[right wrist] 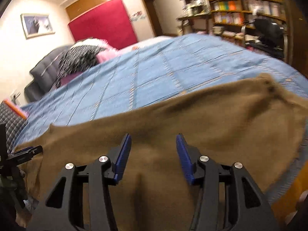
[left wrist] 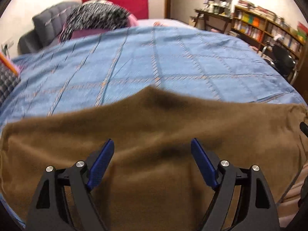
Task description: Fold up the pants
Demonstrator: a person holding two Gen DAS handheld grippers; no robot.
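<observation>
Brown pants (left wrist: 146, 127) lie spread across the near edge of a bed with a blue checked cover (left wrist: 154, 57). My left gripper (left wrist: 153, 144) is open above the pants, its blue pads (left wrist: 102, 161) wide apart and empty. In the right wrist view the pants (right wrist: 192, 119) stretch across the near edge. My right gripper (right wrist: 154, 140) is open over them and holds nothing. The left gripper's tip (right wrist: 28, 151) shows at the left edge of the right wrist view, beside the pants' end.
A black-and-white patterned pillow (left wrist: 96, 15) and a grey headboard (left wrist: 48, 25) stand at the far left of the bed. Bookshelves (left wrist: 269, 25) and a black chair (left wrist: 283, 57) are at the right. A red panel (right wrist: 102, 25) hangs on the far wall.
</observation>
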